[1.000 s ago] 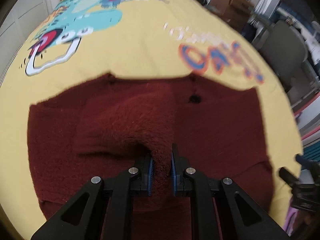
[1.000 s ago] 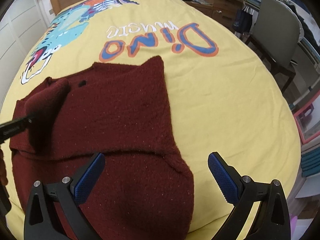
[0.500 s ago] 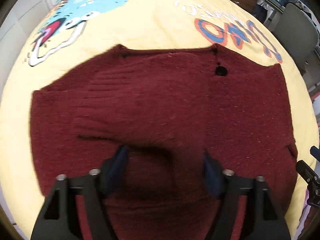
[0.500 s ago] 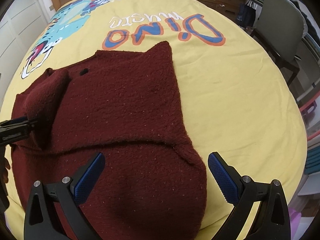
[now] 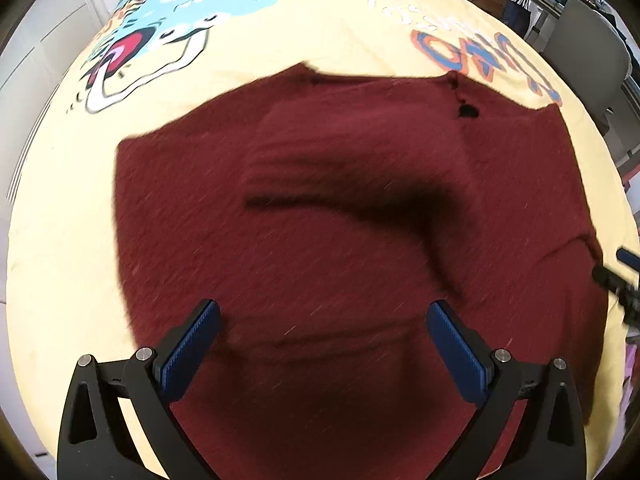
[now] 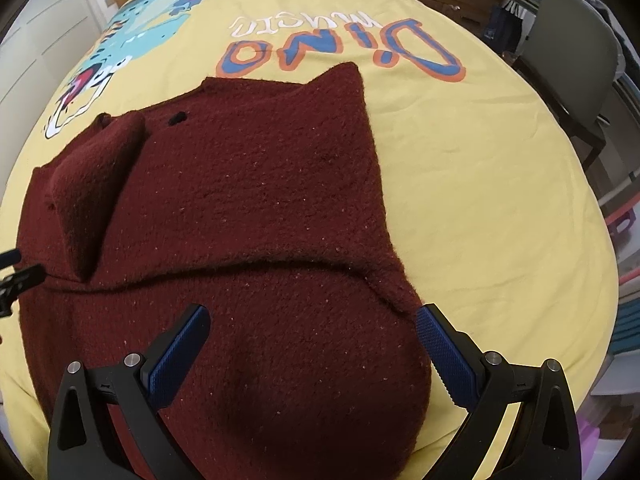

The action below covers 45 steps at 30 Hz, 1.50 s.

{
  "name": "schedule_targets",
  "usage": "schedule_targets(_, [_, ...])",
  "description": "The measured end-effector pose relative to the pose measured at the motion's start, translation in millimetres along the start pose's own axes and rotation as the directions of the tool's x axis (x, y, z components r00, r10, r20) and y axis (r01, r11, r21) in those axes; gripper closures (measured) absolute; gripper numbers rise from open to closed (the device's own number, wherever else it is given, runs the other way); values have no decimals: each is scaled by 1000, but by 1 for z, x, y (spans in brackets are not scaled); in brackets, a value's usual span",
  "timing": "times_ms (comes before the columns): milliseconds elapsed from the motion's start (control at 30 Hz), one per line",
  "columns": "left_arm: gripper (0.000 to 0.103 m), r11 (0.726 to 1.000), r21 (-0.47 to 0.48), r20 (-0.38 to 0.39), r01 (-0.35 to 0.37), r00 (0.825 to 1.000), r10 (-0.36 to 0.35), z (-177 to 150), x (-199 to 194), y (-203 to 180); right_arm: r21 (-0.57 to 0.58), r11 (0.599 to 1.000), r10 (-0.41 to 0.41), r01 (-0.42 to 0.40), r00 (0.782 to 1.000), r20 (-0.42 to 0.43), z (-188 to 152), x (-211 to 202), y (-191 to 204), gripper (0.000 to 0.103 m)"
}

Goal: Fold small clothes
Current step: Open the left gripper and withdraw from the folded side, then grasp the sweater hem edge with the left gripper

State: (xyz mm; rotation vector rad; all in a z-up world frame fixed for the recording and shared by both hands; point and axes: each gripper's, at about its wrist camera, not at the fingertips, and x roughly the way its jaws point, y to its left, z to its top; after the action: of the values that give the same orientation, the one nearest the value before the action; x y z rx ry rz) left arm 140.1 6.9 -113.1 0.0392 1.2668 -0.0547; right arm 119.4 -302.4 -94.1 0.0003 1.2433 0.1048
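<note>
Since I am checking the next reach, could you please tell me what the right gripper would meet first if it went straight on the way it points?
Most likely the dark red knitted sweater on the yellow printed bedspread; depth is unclear.

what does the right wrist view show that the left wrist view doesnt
Only the right wrist view shows the whole Dino lettering sharply, the bare yellow bedspread to the right of the sweater, and the folded-in sleeve standing out clearly.

Only the left wrist view shows the sweater's left edge against the bedspread, though blurred. Its left gripper has just been opening, with nothing pinched.

Both show the dark red sweater, its black button, the dinosaur print, and the right gripper open.
</note>
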Motion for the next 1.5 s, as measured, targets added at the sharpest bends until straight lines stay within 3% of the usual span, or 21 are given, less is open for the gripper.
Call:
schedule_targets(300, [2,993,-100,-20,-71,997,69,-39,-8,80,-26,1000,17,-17,1000,5,4,0,21,0])
schedule_targets(533, [3,985,-135,-16,-104,995,102,-46,10,105,-87,996,20,-21,1000,-16,5,6,51,0])
schedule_targets(833, [43,992,-125,30,-34,999,38,-35,26,104,-186,982,24,-26,1000,-11,18,3,96,0])
schedule_targets(900, [69,994,-113,34,-2,999,6,-35,25,101,-212,977,41,-39,999,5,28,-2,114,0])
schedule_targets(967, [85,992,-125,37,18,999,-14,-35,25,104,-250,967,58,-50,998,22,38,-7,136,0])
schedule_targets(1133, [88,971,-213,37,109,994,-104,-37,26,128,-361,930,89,-65,995,52,65,-16,190,0])
schedule_targets(1267, [88,973,-203,37,114,993,-109,-36,23,129,-449,890,97,-74,995,27,83,-3,230,0])
schedule_targets(1500, [88,972,-211,14,103,995,-103,-34,22,126,-580,812,42,-59,998,-44,94,45,286,1])
